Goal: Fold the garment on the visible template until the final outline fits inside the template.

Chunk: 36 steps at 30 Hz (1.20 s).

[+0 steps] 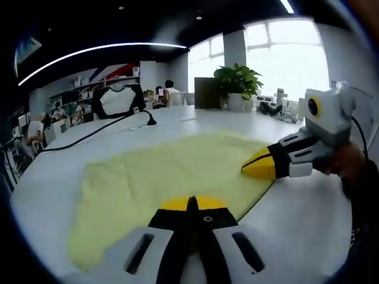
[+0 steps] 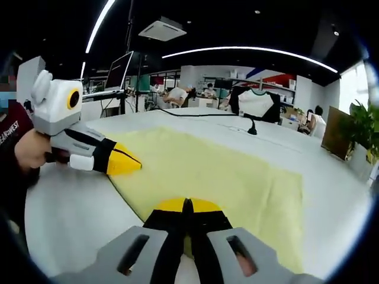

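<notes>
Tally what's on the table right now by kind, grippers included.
Yellow garment: 1
Grippers, left gripper and right gripper: 2
Black cable: 1
Potted plant: 1
Total: 5

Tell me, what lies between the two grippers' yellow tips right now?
Only the yellow garment spans from the left gripper to the right gripper, seen in the left gripper view.

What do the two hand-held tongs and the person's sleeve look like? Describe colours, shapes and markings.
Both the left tongs and the right tongs have yellow tips, black jaws and a pale grey body with slots. A dark cable trails from the right one. The sleeve is dark red with white lettering.
</notes>
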Available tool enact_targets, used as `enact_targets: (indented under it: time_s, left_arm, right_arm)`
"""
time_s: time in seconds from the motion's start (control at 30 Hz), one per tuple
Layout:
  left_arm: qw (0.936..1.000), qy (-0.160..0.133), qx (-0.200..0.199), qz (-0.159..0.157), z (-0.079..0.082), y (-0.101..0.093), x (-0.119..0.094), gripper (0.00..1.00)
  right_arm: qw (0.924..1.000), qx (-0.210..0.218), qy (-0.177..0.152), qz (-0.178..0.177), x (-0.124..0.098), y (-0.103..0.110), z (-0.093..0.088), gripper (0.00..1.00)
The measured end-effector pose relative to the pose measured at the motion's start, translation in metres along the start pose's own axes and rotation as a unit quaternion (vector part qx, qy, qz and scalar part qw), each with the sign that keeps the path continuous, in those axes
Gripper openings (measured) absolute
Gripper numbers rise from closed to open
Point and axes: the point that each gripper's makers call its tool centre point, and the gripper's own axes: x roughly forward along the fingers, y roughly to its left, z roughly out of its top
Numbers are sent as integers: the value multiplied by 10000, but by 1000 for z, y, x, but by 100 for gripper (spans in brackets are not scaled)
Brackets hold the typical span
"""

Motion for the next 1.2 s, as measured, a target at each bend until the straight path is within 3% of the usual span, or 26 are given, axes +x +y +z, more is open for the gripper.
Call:
enact_targets:
  time_s: [0.23, 0.33, 0.47, 0.57, 0.8, 0.9, 1.0, 1.07, 1.2]
  left_arm:
    - [9993, -20, -124, 358, -6, 31, -14, 1]
    - [9988, -40, -295, 394, -7, 39, -17, 1]
    - [9984, -11, -211, 520, -9, 48, -21, 1]
    - [9981, -68, -351, 493, -10, 53, -25, 1]
    - [9944, -288, -685, 755, -12, 78, -41, 1]
    - [9942, -293, -686, 775, -13, 80, -44, 1]
    - [9937, -318, -724, 794, -13, 81, -46, 1]
    - [9936, -329, -716, 806, -14, 81, -47, 1]
    - [9933, -363, -773, 784, -15, 84, -52, 1]
  right_arm:
    - [9995, 191, -8, -256, -12, -23, -7, 0]
    - [9991, 276, -51, -317, -15, -28, -9, 0]
    - [9985, 328, -51, -432, -20, -37, -12, 0]
    - [9976, 422, -63, -537, -25, -46, -15, 0]
    - [9956, 577, -157, -719, -35, -59, -19, 0]
    - [9946, 637, -157, -803, -40, -62, -16, 0]
    - [9922, 501, -112, -1137, -48, -80, -20, 0]
    - [9921, 749, -212, -982, -51, -80, -21, 0]
    - [9910, 691, -194, -1129, -56, -87, -24, 0]
